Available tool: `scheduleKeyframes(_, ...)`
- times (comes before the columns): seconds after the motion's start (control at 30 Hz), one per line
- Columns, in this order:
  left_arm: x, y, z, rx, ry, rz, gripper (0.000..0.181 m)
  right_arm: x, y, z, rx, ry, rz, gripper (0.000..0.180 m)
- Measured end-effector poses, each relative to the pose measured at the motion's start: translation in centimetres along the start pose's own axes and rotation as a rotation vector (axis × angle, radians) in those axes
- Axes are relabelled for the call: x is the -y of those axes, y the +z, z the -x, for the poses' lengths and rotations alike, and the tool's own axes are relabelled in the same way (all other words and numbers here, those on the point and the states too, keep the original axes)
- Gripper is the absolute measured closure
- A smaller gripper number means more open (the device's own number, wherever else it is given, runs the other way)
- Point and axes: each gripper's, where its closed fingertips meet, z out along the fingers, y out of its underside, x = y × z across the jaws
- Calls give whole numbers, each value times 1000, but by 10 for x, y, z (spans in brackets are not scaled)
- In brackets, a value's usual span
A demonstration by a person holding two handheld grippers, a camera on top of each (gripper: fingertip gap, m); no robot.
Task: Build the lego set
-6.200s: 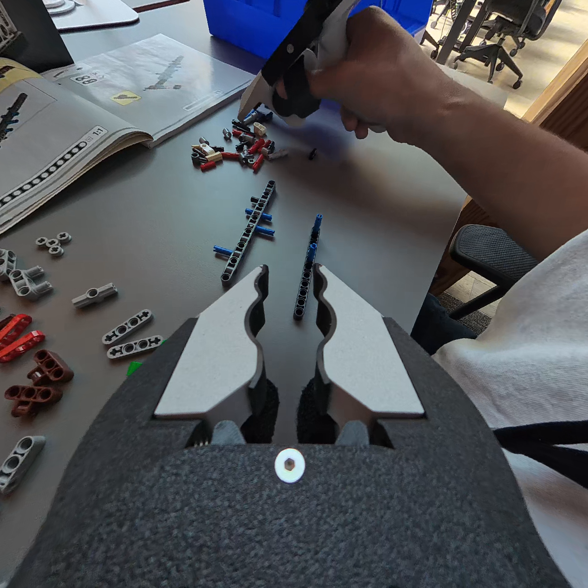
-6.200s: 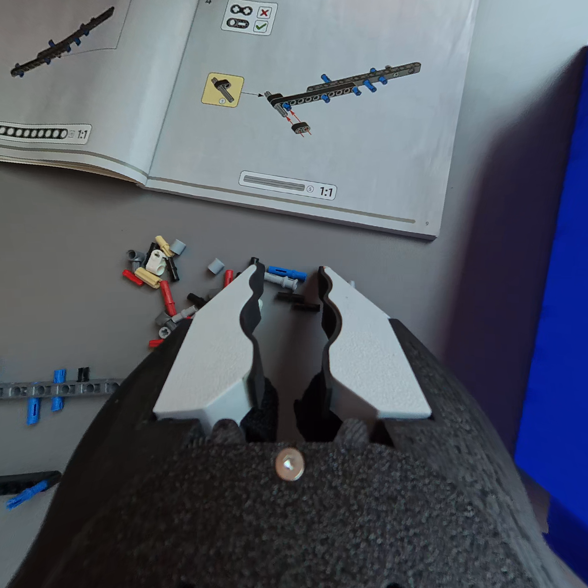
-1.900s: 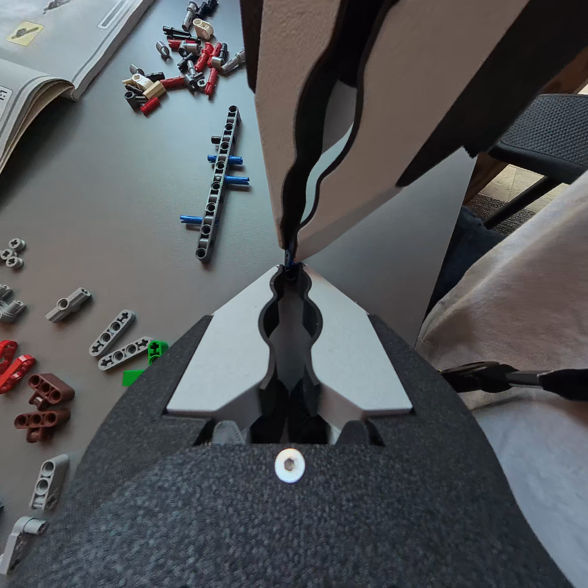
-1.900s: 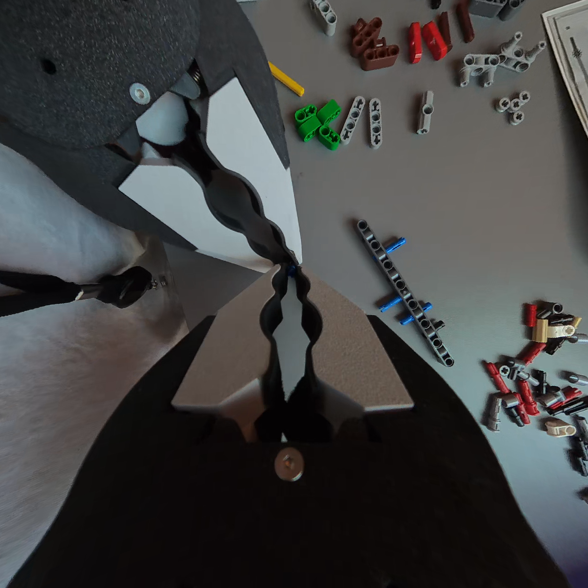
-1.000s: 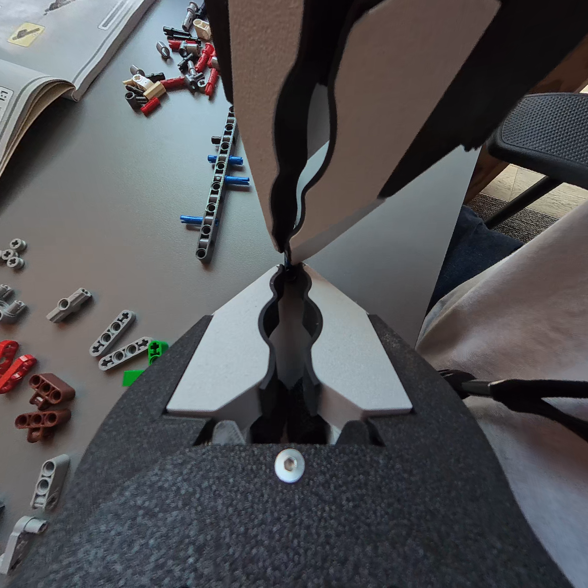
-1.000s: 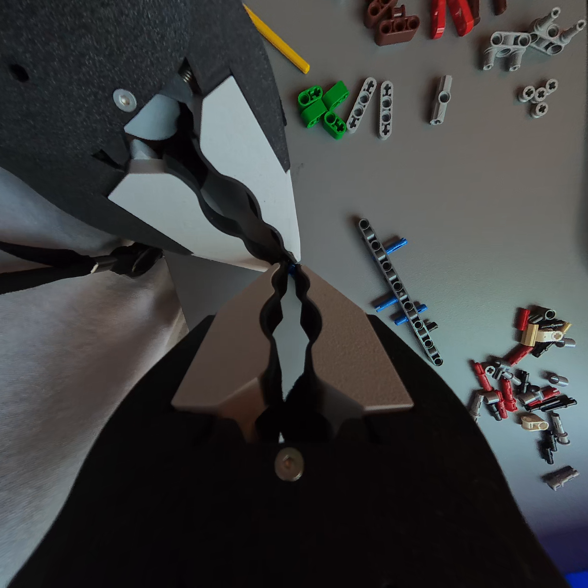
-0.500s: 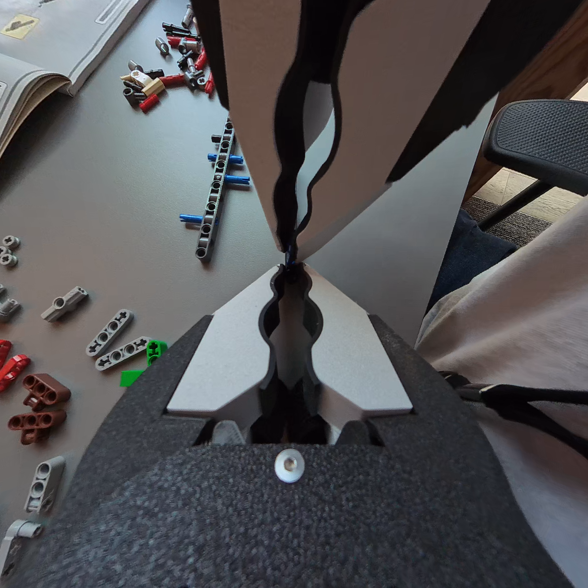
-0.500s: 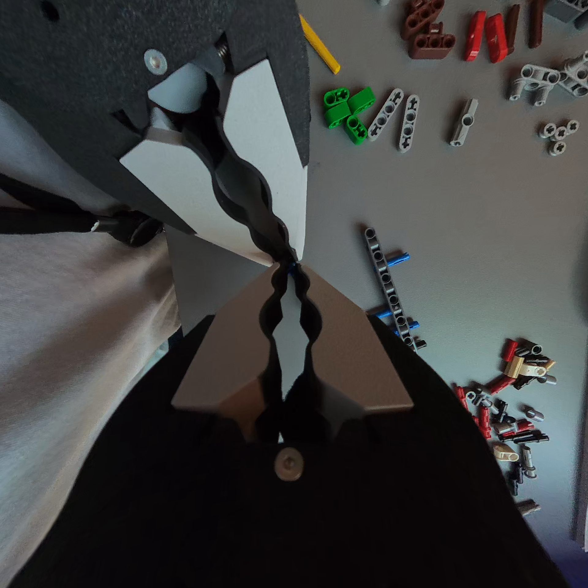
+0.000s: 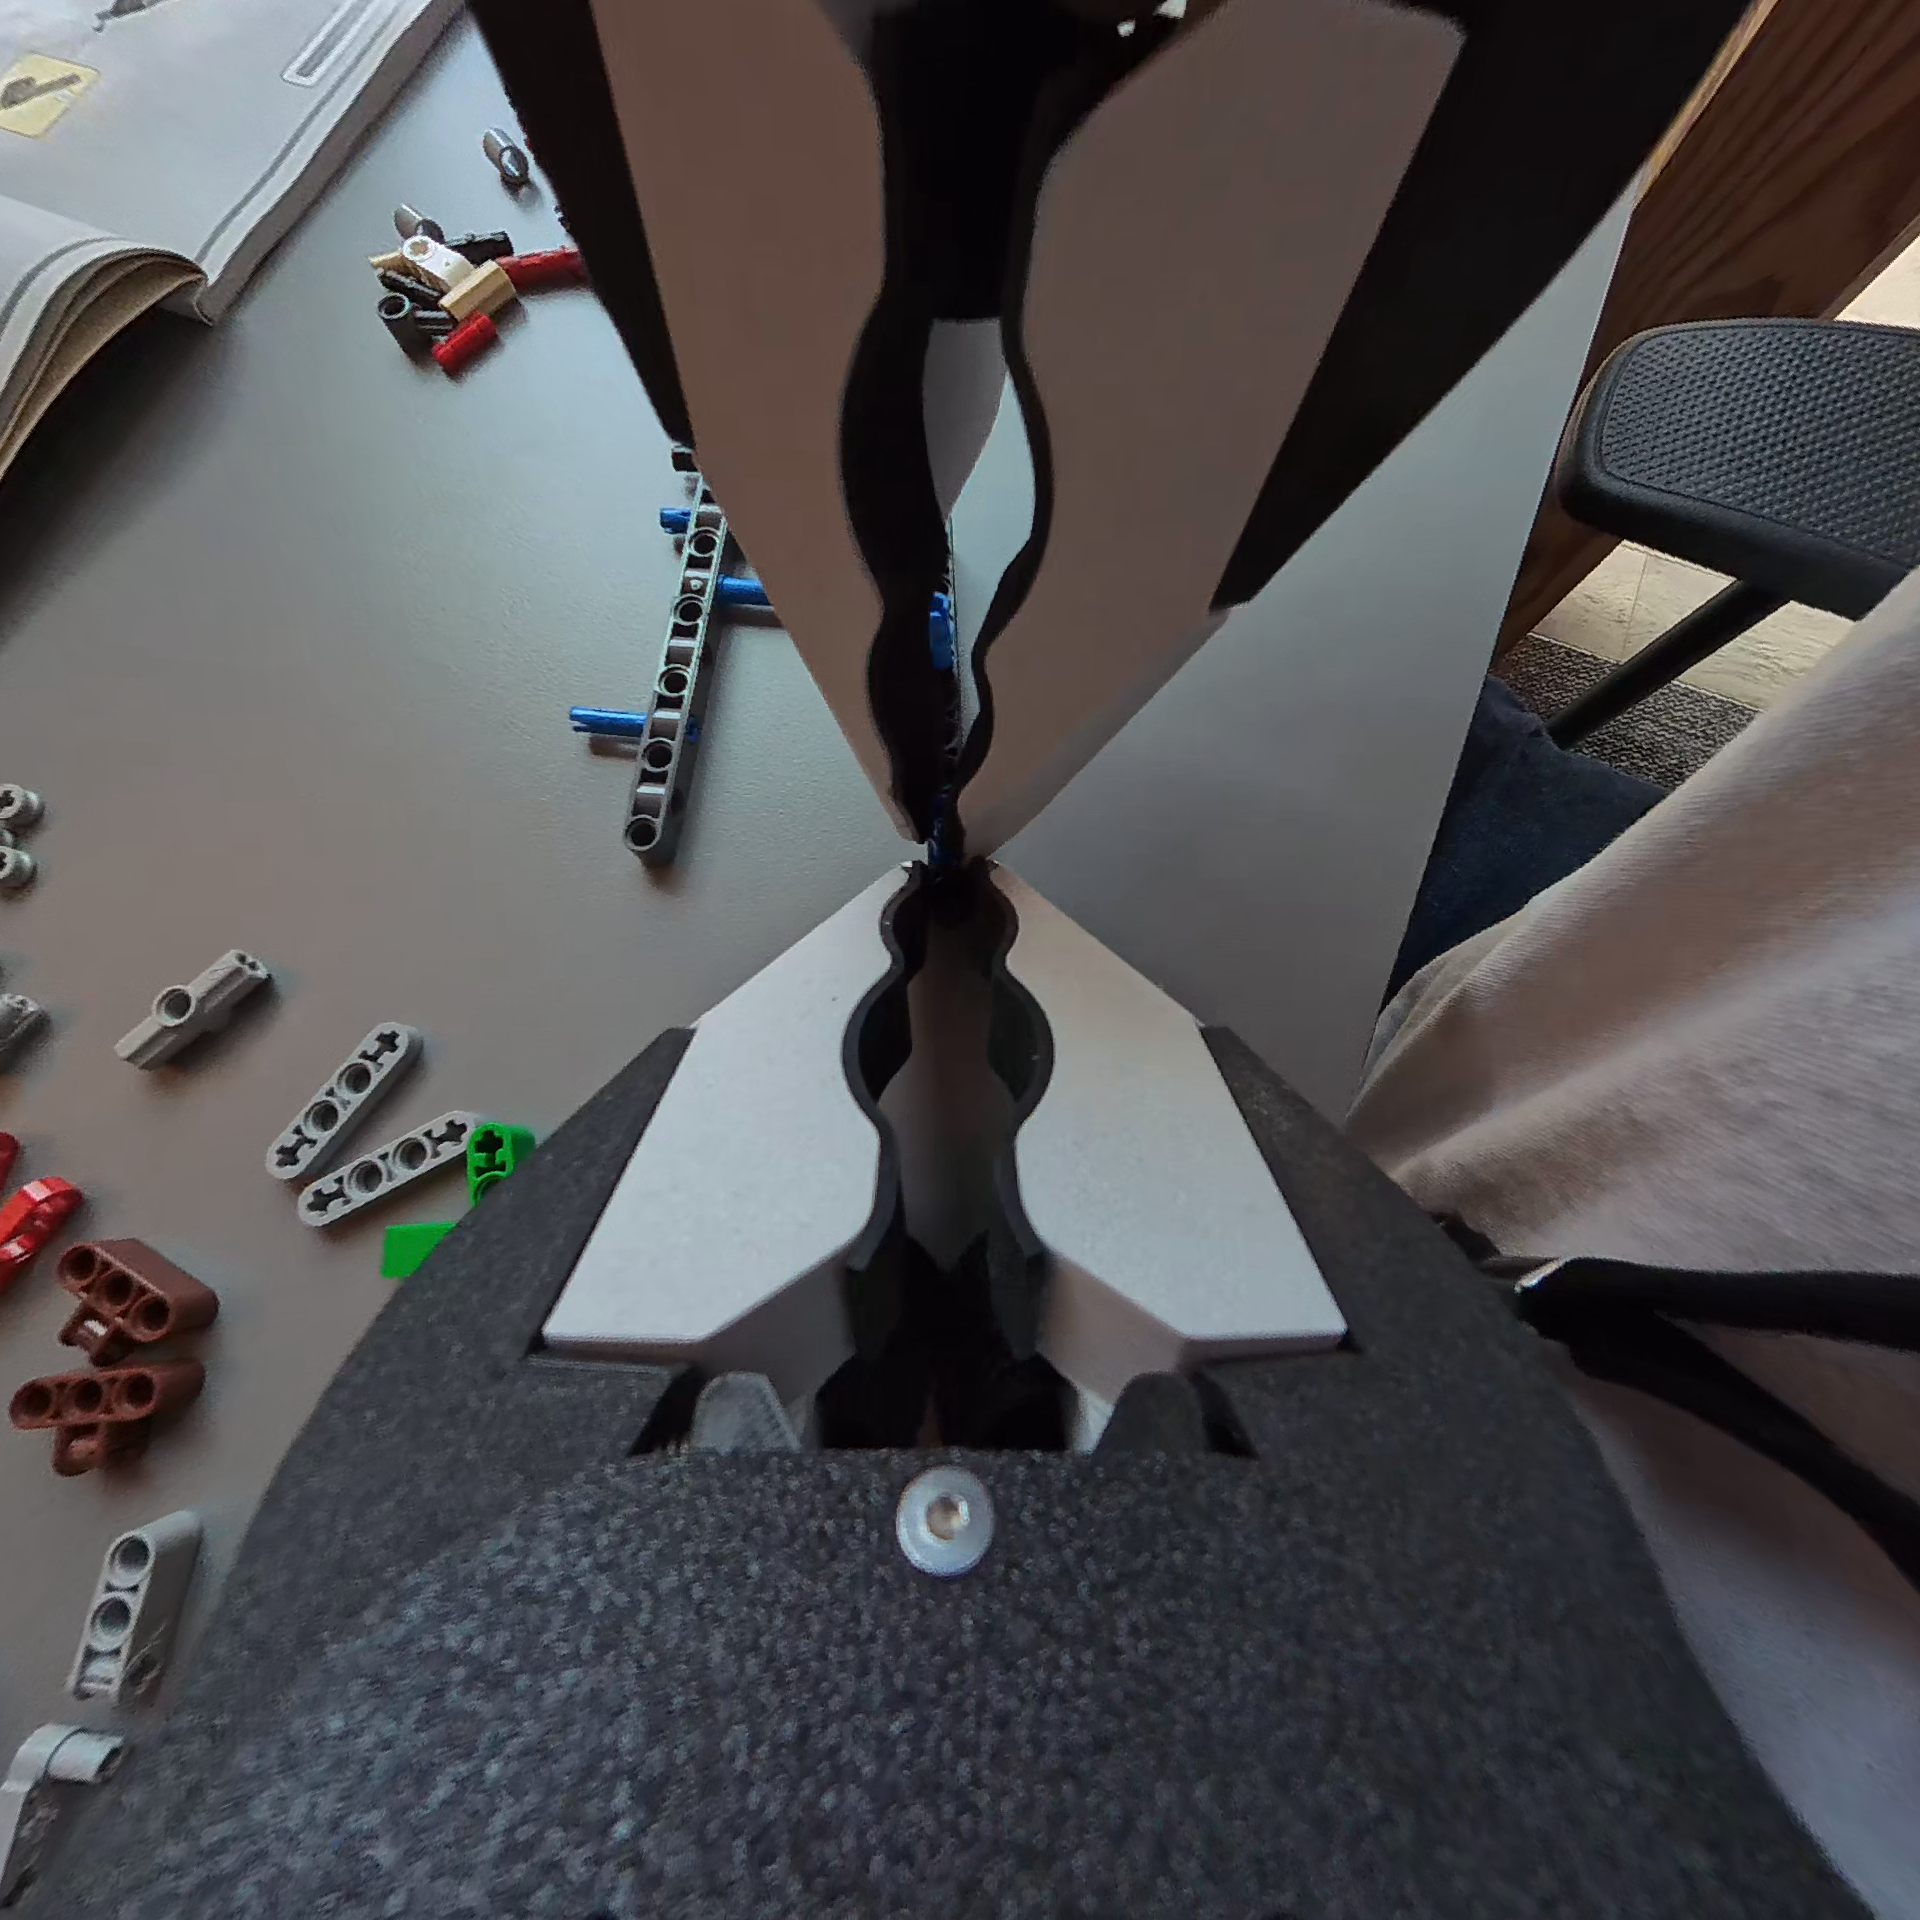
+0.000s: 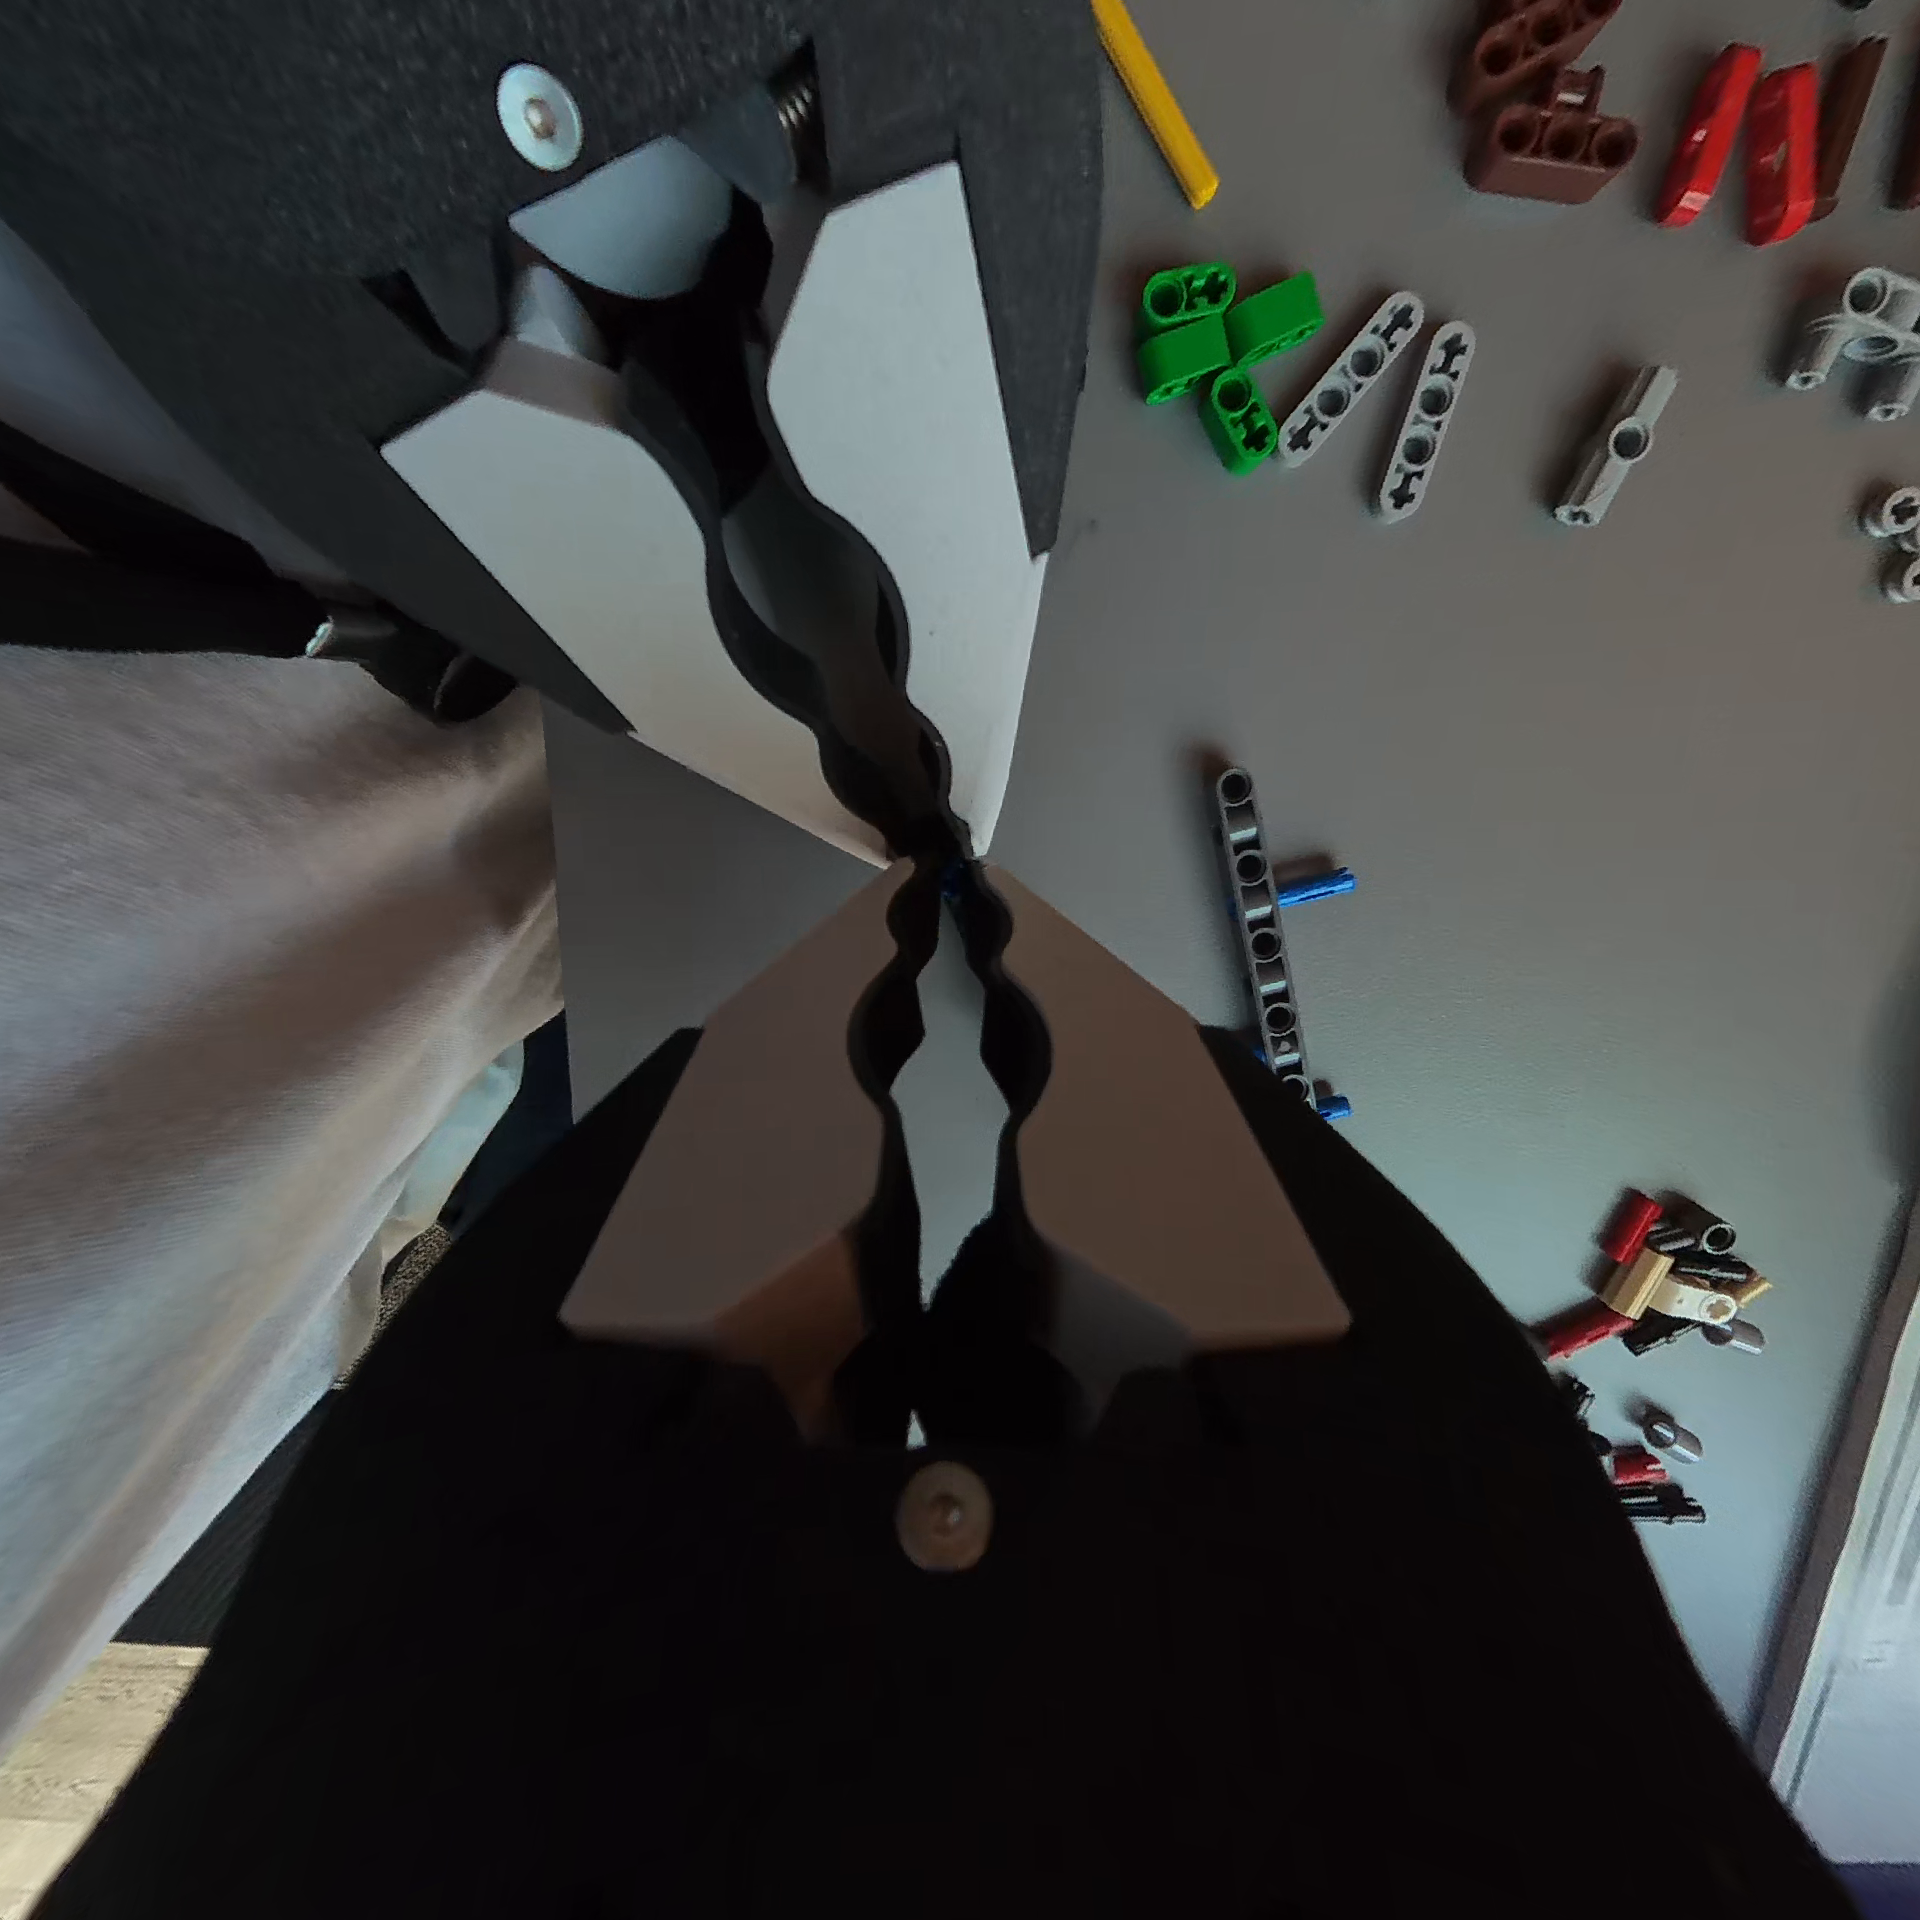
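Note:
My left gripper (image 9: pixel 948 878) is shut on the near end of a black beam with blue pins (image 9: pixel 940 644). It holds the beam in the air above the table edge. The beam runs away from it and shows in the gap between the other gripper's fingers. My right gripper (image 10: pixel 940 878) is shut on a small blue pin (image 10: pixel 951 885) and meets the left gripper (image 10: pixel 930 847) tip to tip. In the left wrist view the right gripper (image 9: pixel 940 826) comes down from the top. How the pin meets the beam is hidden by the fingertips.
A grey beam with blue pins (image 9: pixel 681 665) lies on the dark table (image 9: pixel 364 623). A pile of small pins (image 9: pixel 457 281) and an open instruction booklet (image 9: pixel 156 156) lie farther off. Green (image 10: pixel 1216 353), grey, brown (image 9: pixel 114 1299) and red pieces lie at the left. A chair armrest (image 9: pixel 1745 436) stands at the right. Less than 4 cm separates the two grippers' tips.
The black beam left the table into my left gripper, and my right gripper came from the pin pile to meet it. In the last second the right gripper swung more upright over the tips.

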Motion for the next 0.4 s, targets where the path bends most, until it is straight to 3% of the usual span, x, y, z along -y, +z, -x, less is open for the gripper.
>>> scheduleKeyframes(0.4,0,0,0,1,1,0,173,2,1,0,16,43,-84,176)
